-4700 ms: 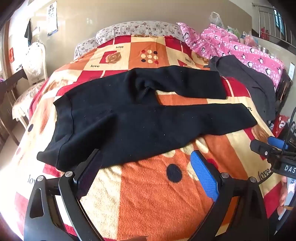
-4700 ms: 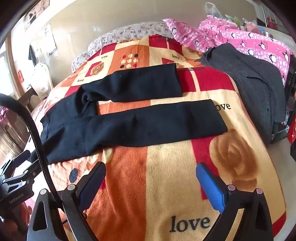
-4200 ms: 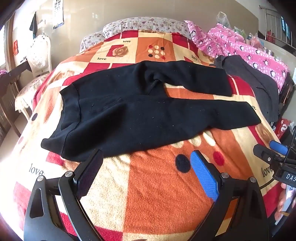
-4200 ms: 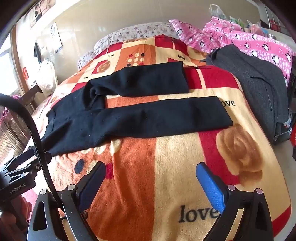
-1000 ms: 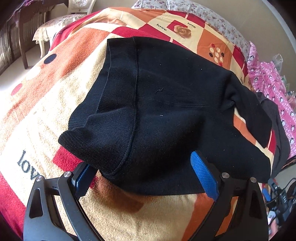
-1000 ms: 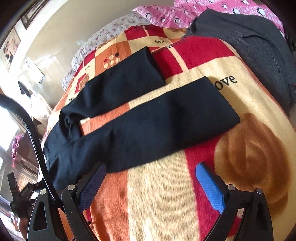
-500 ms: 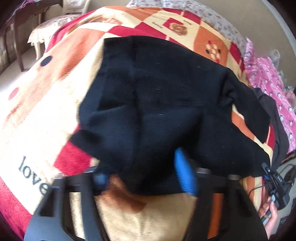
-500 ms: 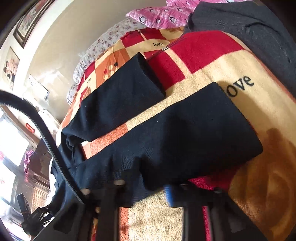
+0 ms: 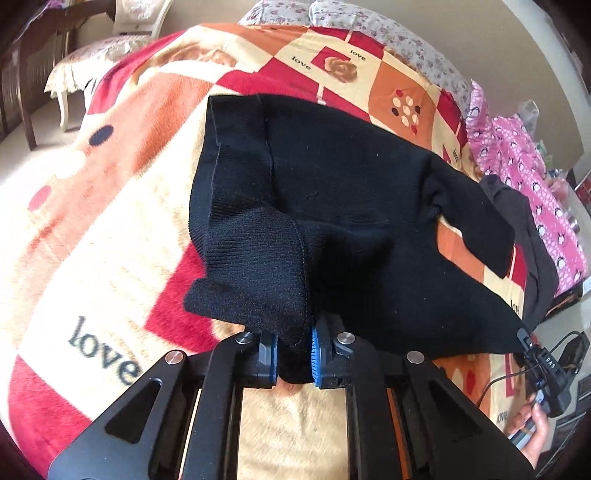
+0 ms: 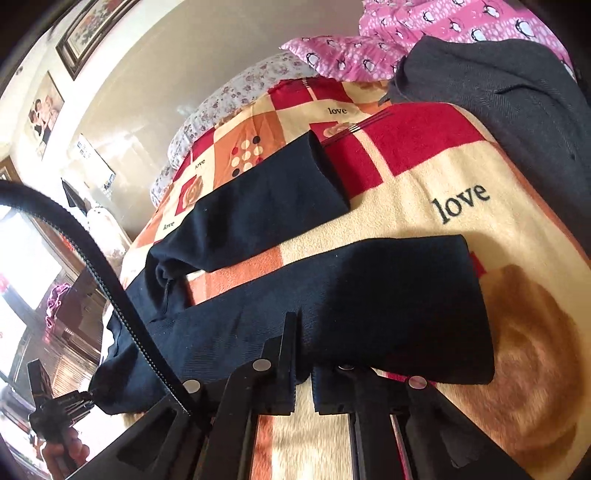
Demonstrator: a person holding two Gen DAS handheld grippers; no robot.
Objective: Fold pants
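Black pants lie spread on a patterned bed blanket, waist toward the left. My left gripper has its jaws closing tight on the near corner of the ribbed waistband, which bunches up between the blue pads. In the right wrist view the near leg runs across the blanket and the far leg lies behind it. My right gripper has its jaws closing on the near leg's front edge, which rises slightly off the bed.
A dark grey garment and a pink penguin quilt lie along the bed's right side. A chair stands beyond the left edge. A black cable arcs across the right wrist view. A hand holds the other gripper at the lower right.
Both grippers went from wide open to shut on the pants. The left one took the waistband corner and lifted it. The right one pinched the near leg's front edge.
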